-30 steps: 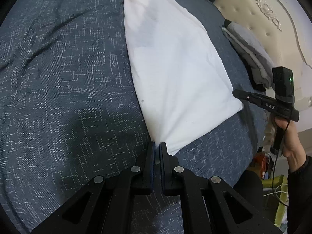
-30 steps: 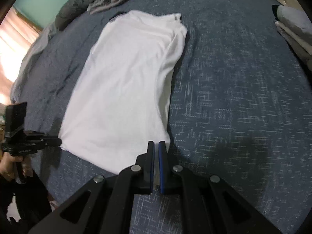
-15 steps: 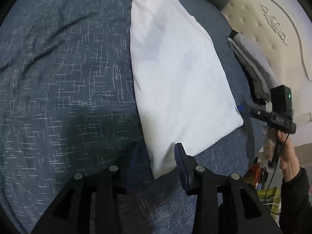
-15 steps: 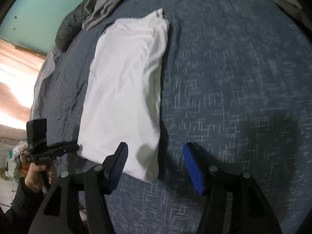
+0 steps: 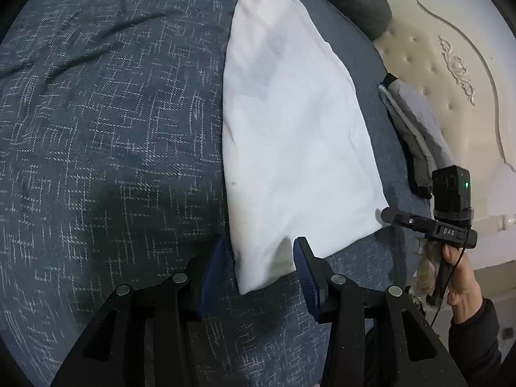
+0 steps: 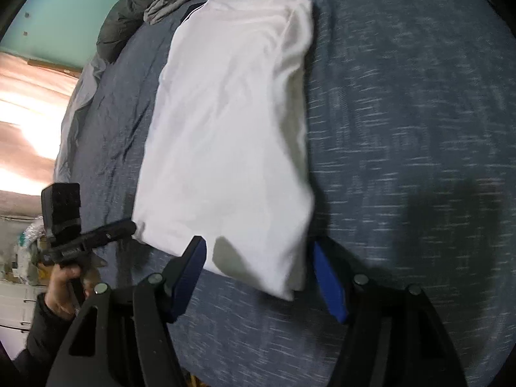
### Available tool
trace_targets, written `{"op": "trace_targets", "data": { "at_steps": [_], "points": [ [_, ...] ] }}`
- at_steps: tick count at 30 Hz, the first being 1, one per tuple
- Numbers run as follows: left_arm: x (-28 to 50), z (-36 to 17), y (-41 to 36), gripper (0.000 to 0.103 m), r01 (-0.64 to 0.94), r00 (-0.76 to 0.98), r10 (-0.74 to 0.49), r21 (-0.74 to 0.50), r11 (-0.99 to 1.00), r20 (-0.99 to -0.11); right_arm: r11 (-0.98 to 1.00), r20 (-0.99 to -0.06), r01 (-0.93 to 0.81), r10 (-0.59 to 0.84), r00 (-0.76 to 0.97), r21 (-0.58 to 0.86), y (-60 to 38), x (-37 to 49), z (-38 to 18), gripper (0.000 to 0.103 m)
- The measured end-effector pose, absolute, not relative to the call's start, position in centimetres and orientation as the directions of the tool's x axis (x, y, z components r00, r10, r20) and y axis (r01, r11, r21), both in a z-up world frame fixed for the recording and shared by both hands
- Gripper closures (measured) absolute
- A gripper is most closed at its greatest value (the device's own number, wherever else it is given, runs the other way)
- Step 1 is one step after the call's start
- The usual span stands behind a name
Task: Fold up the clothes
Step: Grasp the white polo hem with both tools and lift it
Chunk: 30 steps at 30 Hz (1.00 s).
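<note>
Shirt flat on the bed; left claw and right claw spread, each straddling a near corner.

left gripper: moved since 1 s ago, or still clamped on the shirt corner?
Yes. The left gripper has opened and let go; the white shirt corner lies loose between its fingers on the blue bedspread, reaching further in.

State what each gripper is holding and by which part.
Nothing is held. The left gripper and right gripper are open, each straddling a near corner of the white shirt.
</note>
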<state>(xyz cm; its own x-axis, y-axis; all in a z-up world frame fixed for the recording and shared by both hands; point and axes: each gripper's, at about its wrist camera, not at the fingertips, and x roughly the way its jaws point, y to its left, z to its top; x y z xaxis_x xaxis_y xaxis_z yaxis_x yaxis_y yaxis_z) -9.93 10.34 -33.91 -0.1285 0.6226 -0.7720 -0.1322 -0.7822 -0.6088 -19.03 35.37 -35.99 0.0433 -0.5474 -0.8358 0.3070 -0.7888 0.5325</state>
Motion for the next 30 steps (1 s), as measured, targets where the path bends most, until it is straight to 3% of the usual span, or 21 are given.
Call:
{"op": "trace_targets", "data": {
  "at_steps": [6,9,11,15,17,19,21,23,30],
  "points": [
    [-9.8,-34.2,10.9,0.057,-0.144,-0.123,0.627,-0.611,-0.778,-0.769,-0.782,-0.810,0.246,-0.586,0.025,0.573,35.8,-19.2,-36.7,0.034],
    [-10.0,-34.4,10.9,0.065,-0.143,-0.120,0.634,-0.619,-0.772,-0.764,-0.781,-0.810,0.253,-0.585,0.026,0.572,35.8,-19.2,-36.7,0.036],
    [-10.2,-34.5,10.9,0.081,-0.142,-0.119,0.639,-0.624,-0.768,-0.760,-0.785,-0.822,0.278,-0.569,0.030,0.554,35.5,-19.2,-36.6,0.036],
    [-10.5,-34.8,10.9,0.086,-0.140,-0.115,0.649,-0.634,-0.760,-0.752,-0.777,-0.809,0.252,-0.587,0.039,0.576,35.7,-19.6,-36.9,0.038],
    [-10.6,-35.0,10.9,0.090,-0.139,-0.114,0.654,-0.640,-0.756,-0.748,-0.787,-0.827,0.291,-0.561,0.029,0.544,35.6,-19.4,-36.8,0.053],
    [-10.6,-35.0,10.8,0.090,-0.144,-0.114,0.653,-0.638,-0.757,-0.749,-0.795,-0.844,0.327,-0.536,0.013,0.510,35.5,-19.2,-36.7,0.061],
    [-10.6,-34.9,10.7,0.090,-0.151,-0.115,0.651,-0.635,-0.758,-0.750,-0.777,-0.826,0.328,-0.563,0.021,0.537,35.5,-19.1,-36.8,0.077],
    [-10.5,-34.9,10.6,0.090,-0.157,-0.116,0.649,-0.631,-0.760,-0.752,-0.766,-0.815,0.327,-0.578,0.024,0.553,35.3,-18.9,-37.1,0.087],
    [-10.8,-34.5,10.5,0.094,-0.169,-0.114,0.656,-0.637,-0.753,-0.746,-0.738,-0.776,0.313,-0.631,-0.007,0.597,36.1,-18.7,-36.7,0.091]
  ]
}}
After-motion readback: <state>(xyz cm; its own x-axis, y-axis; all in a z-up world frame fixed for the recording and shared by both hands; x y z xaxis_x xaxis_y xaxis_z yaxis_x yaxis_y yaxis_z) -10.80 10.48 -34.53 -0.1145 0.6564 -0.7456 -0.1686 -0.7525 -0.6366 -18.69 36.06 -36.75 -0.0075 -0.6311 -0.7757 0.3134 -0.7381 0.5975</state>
